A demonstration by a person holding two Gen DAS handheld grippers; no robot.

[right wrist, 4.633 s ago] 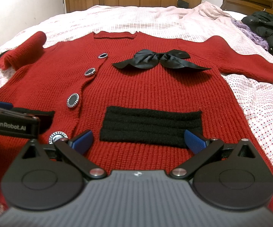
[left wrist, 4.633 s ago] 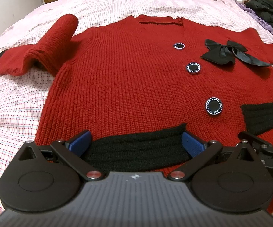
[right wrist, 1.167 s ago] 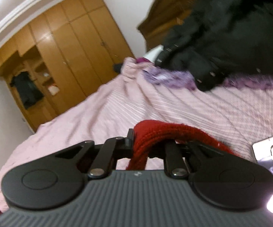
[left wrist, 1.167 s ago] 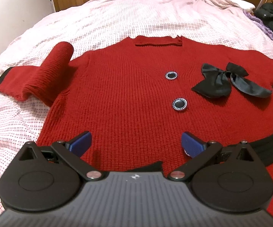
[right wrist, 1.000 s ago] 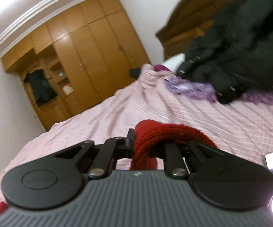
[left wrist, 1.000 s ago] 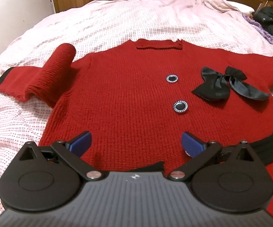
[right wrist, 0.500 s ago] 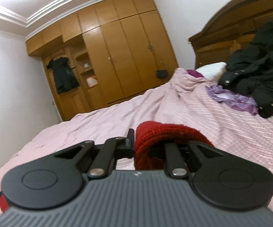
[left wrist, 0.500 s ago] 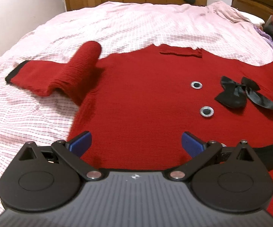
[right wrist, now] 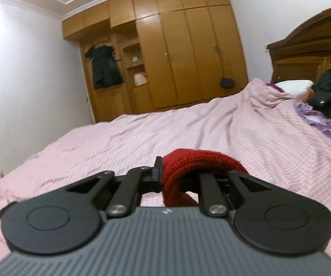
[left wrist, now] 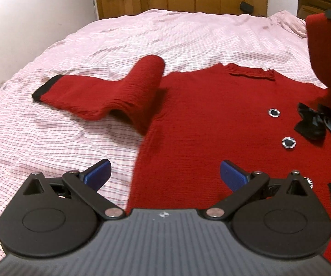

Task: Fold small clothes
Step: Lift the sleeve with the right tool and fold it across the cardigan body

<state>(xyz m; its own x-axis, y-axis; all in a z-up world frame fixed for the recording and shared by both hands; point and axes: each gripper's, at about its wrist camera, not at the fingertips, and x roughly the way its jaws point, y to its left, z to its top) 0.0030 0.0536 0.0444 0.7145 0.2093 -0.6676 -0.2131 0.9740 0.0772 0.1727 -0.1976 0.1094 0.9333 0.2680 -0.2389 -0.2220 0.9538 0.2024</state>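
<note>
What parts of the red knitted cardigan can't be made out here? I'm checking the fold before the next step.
- Left wrist view: the red knitted cardigan has its hem hidden behind the open left gripper.
- Same view: the raised sleeve is cut off by the right edge; its cuff is unseen.
- Right wrist view: the right gripper, shut on a red knit fold, hides the rest of the cardigan.

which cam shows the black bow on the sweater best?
Left wrist view. The black bow lies on the red sweater beside two buttons, partly cut off by the lifted sleeve. The right wrist view shows no bow, only red knit clamped in the right hand-held gripper.
</note>
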